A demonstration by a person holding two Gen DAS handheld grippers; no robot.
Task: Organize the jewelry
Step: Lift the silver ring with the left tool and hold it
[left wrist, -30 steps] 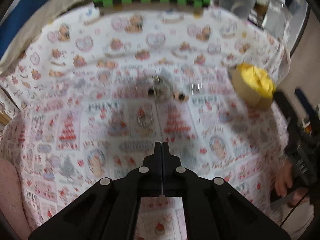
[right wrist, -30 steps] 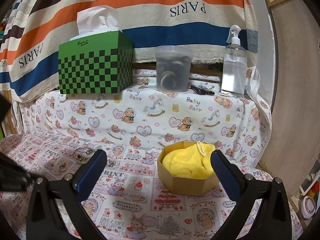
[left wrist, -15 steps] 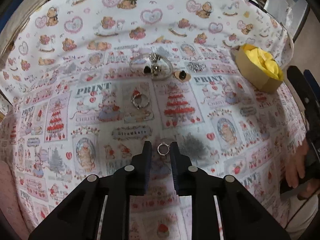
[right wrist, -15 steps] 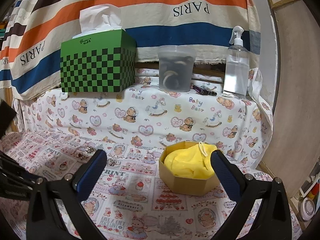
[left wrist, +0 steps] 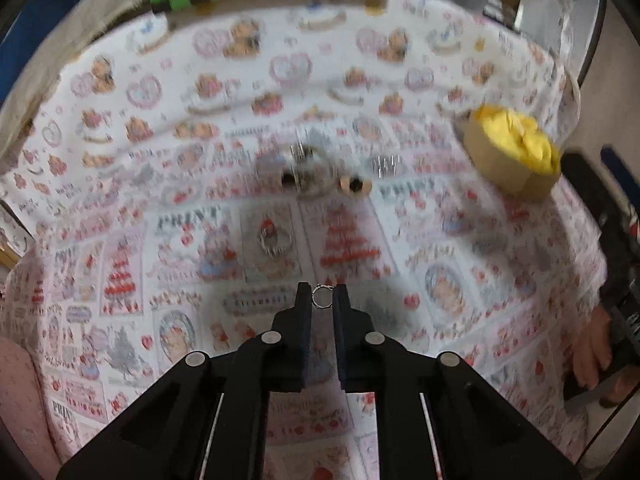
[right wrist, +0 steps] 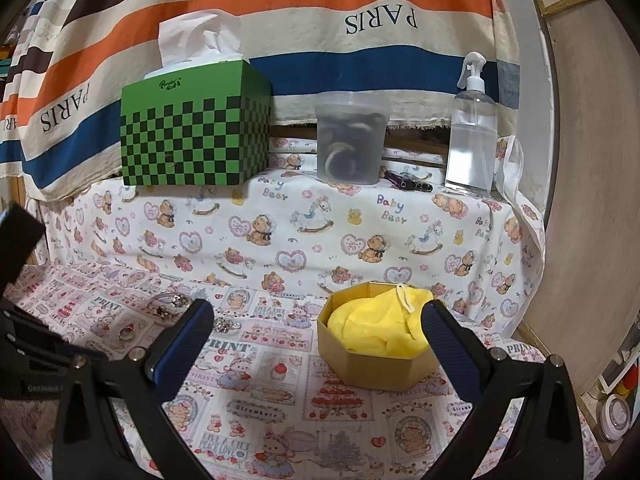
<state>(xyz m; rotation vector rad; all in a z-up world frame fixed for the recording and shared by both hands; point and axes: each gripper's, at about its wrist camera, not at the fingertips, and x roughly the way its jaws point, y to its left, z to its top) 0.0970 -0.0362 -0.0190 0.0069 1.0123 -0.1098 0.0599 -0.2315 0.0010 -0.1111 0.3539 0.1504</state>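
L gripper (left wrist: pixel 322 295) pinches small ring (left wrist: pixel 321 295) at its tips, above cloth's near middle. R gripper (right wrist: pixel 316 322) spread wide, w/ nothing in it. Risk: thin ring slips if you tilt or jolt. Yellow-lined box (right wrist: pixel 376 340) sits at cloth's right; bracelet cluster (left wrist: pixel 308 174) lies between.

Bare cloth (right wrist: pixel 280 364) between bracelet (right wrist: pixel 168 306); box (right wrist: pixel 376 356)

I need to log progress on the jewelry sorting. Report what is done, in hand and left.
Done: nothing visibly sorted; the octagonal box shows only its yellow cloth.
In hand: the left gripper pinches a small ring; the right gripper is open and empty.
Left: a ring, a bracelet and small pieces lie on the tablecloth.
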